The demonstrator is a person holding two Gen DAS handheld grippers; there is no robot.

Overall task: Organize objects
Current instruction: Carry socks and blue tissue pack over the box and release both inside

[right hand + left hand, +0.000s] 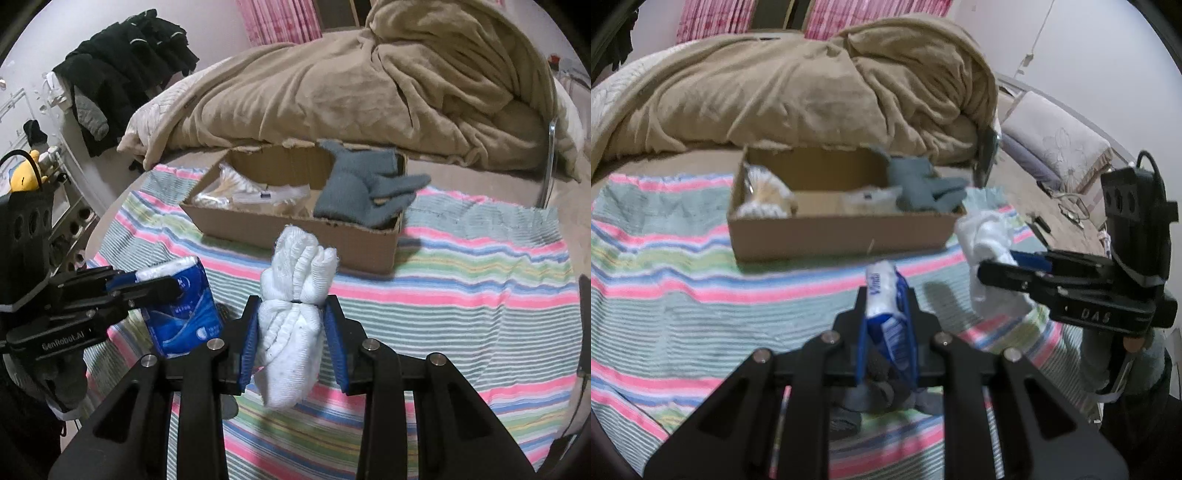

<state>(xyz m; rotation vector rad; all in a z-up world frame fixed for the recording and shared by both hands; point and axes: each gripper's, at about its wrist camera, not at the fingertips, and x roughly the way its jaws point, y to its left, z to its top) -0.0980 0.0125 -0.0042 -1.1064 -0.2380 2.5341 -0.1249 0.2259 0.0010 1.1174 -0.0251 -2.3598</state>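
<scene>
The left gripper point(886, 310) was clamped on a blue-and-white tissue pack point(886, 306), its blue pads pressed against the pack's two sides, and held it above the striped blanket point(683, 295) in front of the box point(838, 232). In the right wrist view the same pack point(183, 314) hung at the lower left, pinched by the left gripper point(147, 291) and clear of the blanket point(461, 288). The right gripper point(293, 332) was closed about halfway on a white sock bundle point(295, 291), with a blue pad on each side of its tied waist; the bundle's top rose above the fingertips and its tail hung down between the fingers. From the left wrist view the bundle point(986, 243) sat at the right, near the box's right front corner, gripped by the right gripper point(1001, 269), which reached in from the right edge. The cardboard box point(295, 232) lay open on the blanket, just before a heaped tan comforter point(369, 85). Inside it, a clear bag of cotton swabs point(229, 184) lay at the left end and a flat clear packet point(273, 194) in the middle, while grey gloves point(365, 188) filled the right end and drooped over the rim. Dark clothes point(122, 66) hung against the wall at the far left, and a yellow plush toy point(26, 173) sat below them.
</scene>
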